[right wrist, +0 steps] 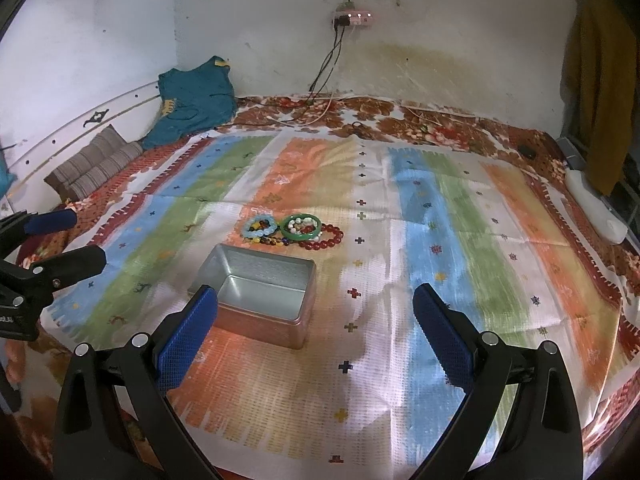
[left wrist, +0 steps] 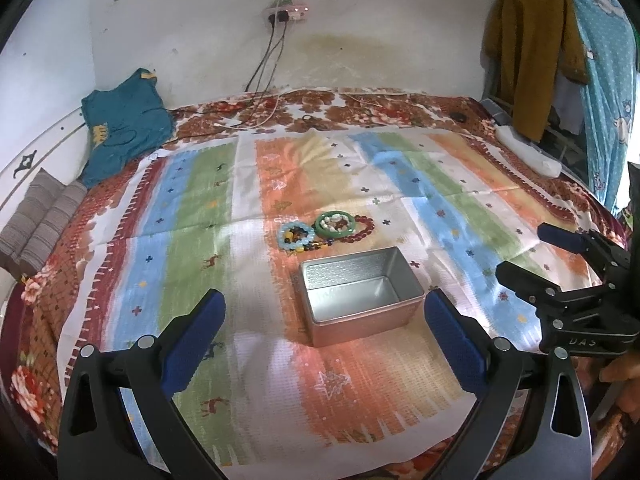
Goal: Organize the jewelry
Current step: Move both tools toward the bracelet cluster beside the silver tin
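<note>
Whitewashed wall (left wrist: 192, 40) behind, stained yellow low down, with a pink power strip (left wrist: 285, 13) and dark cables hanging to the bed (right wrist: 460, 124). Bed carries a brown floral sheet; over it a striped cloth (left wrist: 192, 208) in blue, green, orange and white with small cross marks. Teal garment (left wrist: 120, 128) crumpled at the far left corner, grey striped cushions (left wrist: 40, 216) beside it. Mustard garment (left wrist: 532, 48) and a blue printed curtain (left wrist: 608, 80) hang at far right.

Writing: only "UAS" or similar, part legible, on the body of my right gripper (left wrist: 532, 252) as seen from the left wrist view.

Containers: one open metal tin (left wrist: 360, 296), rectangular, embossed floor, nothing inside it. It sits mid-cloth on the orange stripe.

Jewelry pile (left wrist: 326, 232) lies on the cloth just beyond the tin's far edge, apart from it: dark red bead bracelet (right wrist: 326, 240), green bangle (right wrist: 302, 227) with pale beads inside its ring, pale blue bead bracelet (right wrist: 259, 227), a strand of mixed dark and amber beads (right wrist: 276, 242) along the near side. They touch or overlap one another.

My left gripper (left wrist: 324, 332): blue pads spread wide, holding nothing, the tin between them in view. My right gripper: wide apart as well, nothing between the pads, left pad overlapping the tin's near corner in the right wrist view.
</note>
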`<state>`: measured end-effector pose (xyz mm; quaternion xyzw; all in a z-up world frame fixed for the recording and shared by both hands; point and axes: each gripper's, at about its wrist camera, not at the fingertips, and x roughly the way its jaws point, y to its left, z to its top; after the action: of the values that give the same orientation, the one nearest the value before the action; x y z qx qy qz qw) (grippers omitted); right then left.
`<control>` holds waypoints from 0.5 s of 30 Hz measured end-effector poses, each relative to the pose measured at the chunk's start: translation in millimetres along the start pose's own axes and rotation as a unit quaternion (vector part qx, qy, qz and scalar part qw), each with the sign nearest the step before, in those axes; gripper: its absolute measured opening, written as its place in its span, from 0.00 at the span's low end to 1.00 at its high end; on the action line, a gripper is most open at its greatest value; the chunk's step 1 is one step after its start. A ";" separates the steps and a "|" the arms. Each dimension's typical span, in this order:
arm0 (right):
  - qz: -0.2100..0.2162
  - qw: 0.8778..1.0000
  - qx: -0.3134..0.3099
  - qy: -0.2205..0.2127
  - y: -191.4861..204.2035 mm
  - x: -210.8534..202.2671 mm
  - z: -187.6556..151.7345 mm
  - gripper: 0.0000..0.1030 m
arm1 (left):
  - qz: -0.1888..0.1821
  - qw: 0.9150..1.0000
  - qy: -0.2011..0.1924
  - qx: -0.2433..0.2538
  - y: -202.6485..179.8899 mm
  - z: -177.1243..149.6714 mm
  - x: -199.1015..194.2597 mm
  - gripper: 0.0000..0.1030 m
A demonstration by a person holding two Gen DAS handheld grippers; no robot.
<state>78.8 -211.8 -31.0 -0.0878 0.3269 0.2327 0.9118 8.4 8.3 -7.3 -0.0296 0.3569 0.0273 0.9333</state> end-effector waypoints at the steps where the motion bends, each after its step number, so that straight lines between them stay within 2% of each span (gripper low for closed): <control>1: 0.000 1.000 0.001 0.002 -0.3 0.1 0.2 0.96 | 0.010 1.000 -0.002 -0.001 0.8 0.3 0.2 0.95; 15: -0.001 1.000 0.011 0.023 -2.9 7.0 2.3 0.96 | 0.013 1.000 0.012 0.009 -1.5 -3.6 4.2 0.95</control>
<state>86.2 -211.0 -33.7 -0.0830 0.3500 0.2259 0.9053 9.3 6.7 -12.6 -0.0164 0.3688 0.0361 0.9287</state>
